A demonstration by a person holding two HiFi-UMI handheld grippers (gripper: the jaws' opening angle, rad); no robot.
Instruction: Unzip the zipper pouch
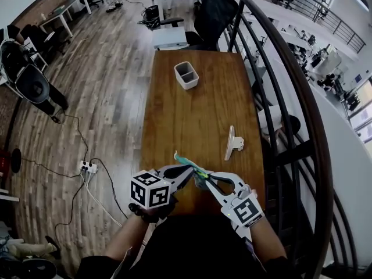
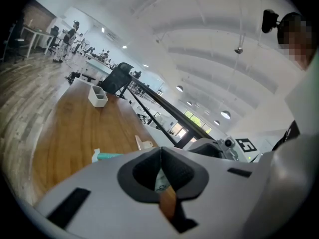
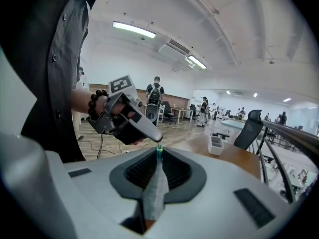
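While left gripper (image 1: 186, 174) and right gripper (image 1: 202, 180) jaws clamp shut on the zipper pouch (image 1: 185, 160), its thin edge could slip out.

A brown wooden table (image 1: 197, 115) stands on a plank floor (image 1: 104, 97). A black railing (image 1: 308, 106) runs along its right edge, with an office chair (image 1: 215, 10) at its far end. Strip lights (image 3: 133, 30) glow overhead.

The zipper pouch (image 1: 187, 161) between the grippers is teal with a pale end. The left gripper (image 1: 187, 173) and right gripper (image 1: 201, 181) are light grey with black pads, and their cubes carry black-and-white square markers. Under them the desk (image 1: 197, 109) is warm brown wood. Beyond them stands a white bin (image 1: 186, 74).
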